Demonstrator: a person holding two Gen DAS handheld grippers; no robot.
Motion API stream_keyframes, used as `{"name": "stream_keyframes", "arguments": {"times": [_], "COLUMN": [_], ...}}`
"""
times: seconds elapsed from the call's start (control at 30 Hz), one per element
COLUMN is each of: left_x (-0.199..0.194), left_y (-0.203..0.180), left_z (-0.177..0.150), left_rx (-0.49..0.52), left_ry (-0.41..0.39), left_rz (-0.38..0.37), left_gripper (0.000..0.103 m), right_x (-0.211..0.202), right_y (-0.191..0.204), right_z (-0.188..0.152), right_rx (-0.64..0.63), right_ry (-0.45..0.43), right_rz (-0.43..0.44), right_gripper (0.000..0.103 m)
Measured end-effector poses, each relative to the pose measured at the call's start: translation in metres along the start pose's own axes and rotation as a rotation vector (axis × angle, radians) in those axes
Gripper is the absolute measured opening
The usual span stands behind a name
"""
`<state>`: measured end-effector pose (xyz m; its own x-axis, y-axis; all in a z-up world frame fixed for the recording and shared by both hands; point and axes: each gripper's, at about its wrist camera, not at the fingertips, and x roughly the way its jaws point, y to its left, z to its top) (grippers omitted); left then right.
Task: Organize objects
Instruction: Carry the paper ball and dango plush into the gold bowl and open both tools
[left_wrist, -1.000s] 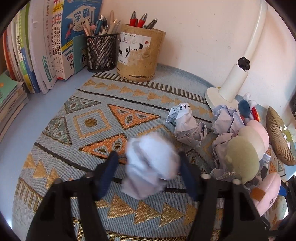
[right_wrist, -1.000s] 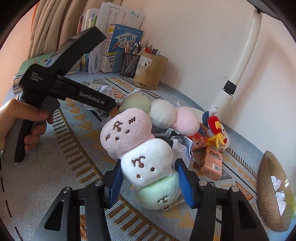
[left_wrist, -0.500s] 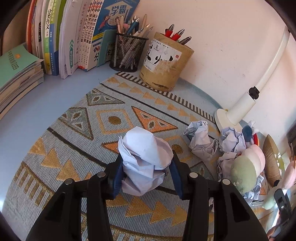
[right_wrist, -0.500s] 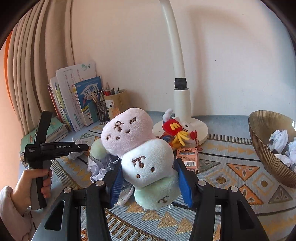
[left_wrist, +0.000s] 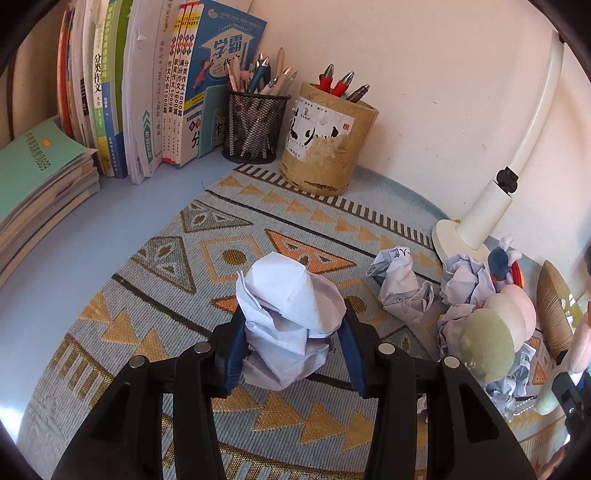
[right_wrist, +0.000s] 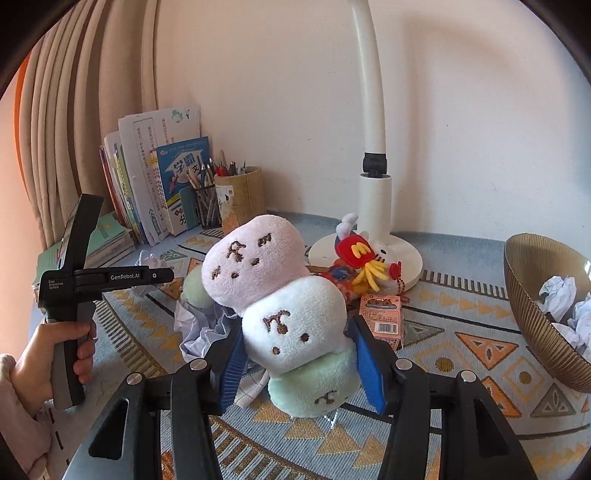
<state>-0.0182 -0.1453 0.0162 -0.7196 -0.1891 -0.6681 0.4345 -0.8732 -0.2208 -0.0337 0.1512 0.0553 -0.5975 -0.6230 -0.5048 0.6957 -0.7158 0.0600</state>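
Setting: Patterned woven mat (left_wrist: 155, 258) on a blue desk, against a cream wall with books and pen holders at the back.
Left gripper (left_wrist: 291, 350): jaws closed narrow on a crumpled paper ball (left_wrist: 288, 317), lifted clear of the mat, likely bound for the waste bowl.
Right gripper (right_wrist: 299, 354): jaws clamped on the white middle ball of a three-ball plush toy (right_wrist: 284, 314); pink ball juts ahead of the jaws, green one hangs below.
Brown ribbed bowl (right_wrist: 532, 314): well right of the right jaws, already holding paper wads.
Obstacles: more crumpled paper (left_wrist: 402, 288), a second plush (left_wrist: 495, 336), a small carton (right_wrist: 382, 317) and the lamp base (right_wrist: 369, 254) crowd the mat ahead.
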Motion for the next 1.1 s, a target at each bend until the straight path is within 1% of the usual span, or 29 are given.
{"name": "stream_keyframes", "arguments": {"times": [0.07,0.13,0.2,0.27,0.3,0.37,0.47,0.53,0.63,0.77,0.87,1.0,1.03,1.07,1.1], "left_x": [-0.009,-0.018,-0.032,-0.045,-0.049,-0.053,-0.053,-0.050,-0.042,-0.028,-0.021,-0.013,-0.011,-0.008,-0.005], "left_y": [-0.009,-0.023,-0.044,-0.073,-0.089,-0.124,-0.184,-0.226,-0.284,-0.342,-0.379,-0.408,-0.413,-0.417,-0.421], "left_z": [0.003,0.012,0.022,0.032,0.037,0.046,0.054,0.053,0.043,0.025,0.006,-0.013,-0.017,-0.020,-0.023], "left_rx": [0.025,0.049,0.086,0.139,0.161,0.197,0.266,0.316,0.402,0.461,0.535,0.591,0.604,0.623,0.642], "left_ry": [-0.033,-0.045,-0.088,-0.133,-0.148,-0.157,-0.160,-0.152,-0.109,-0.048,-0.017,0.021,0.036,0.059,0.084], "left_rz": [0.001,0.008,0.004,-0.011,-0.033,-0.100,-0.183,-0.240,-0.325,-0.421,-0.450,-0.486,-0.497,-0.505,-0.498], "left_gripper": [0.042,0.042,0.042,0.042,0.042,0.042,0.042,0.043,0.043,0.043,0.043,0.043,0.045,0.047,0.062], "right_x": [-0.006,-0.018,-0.031,-0.044,-0.050,-0.063,-0.081,-0.089,-0.095,-0.096,-0.093,-0.080,-0.075,-0.071,-0.064], "right_y": [-0.008,-0.019,-0.033,-0.051,-0.060,-0.085,-0.131,-0.162,-0.203,-0.248,-0.271,-0.291,-0.296,-0.300,-0.304], "right_z": [0.011,0.027,0.044,0.062,0.070,0.085,0.104,0.111,0.114,0.112,0.107,0.101,0.100,0.099,0.098], "right_rx": [-0.002,-0.006,-0.004,-0.010,-0.014,0.001,0.082,0.124,0.154,0.186,0.182,0.174,0.175,0.177,0.178], "right_ry": [-0.019,-0.053,-0.082,-0.104,-0.117,-0.136,-0.140,-0.126,-0.081,-0.026,0.035,0.098,0.114,0.134,0.162], "right_rz": [-0.006,-0.005,-0.025,-0.060,-0.085,-0.137,-0.202,-0.265,-0.343,-0.422,-0.467,-0.494,-0.492,-0.494,-0.494], "right_gripper": [0.053,0.053,0.053,0.053,0.053,0.053,0.053,0.053,0.053,0.053,0.053,0.054,0.057,0.063,0.082]}}
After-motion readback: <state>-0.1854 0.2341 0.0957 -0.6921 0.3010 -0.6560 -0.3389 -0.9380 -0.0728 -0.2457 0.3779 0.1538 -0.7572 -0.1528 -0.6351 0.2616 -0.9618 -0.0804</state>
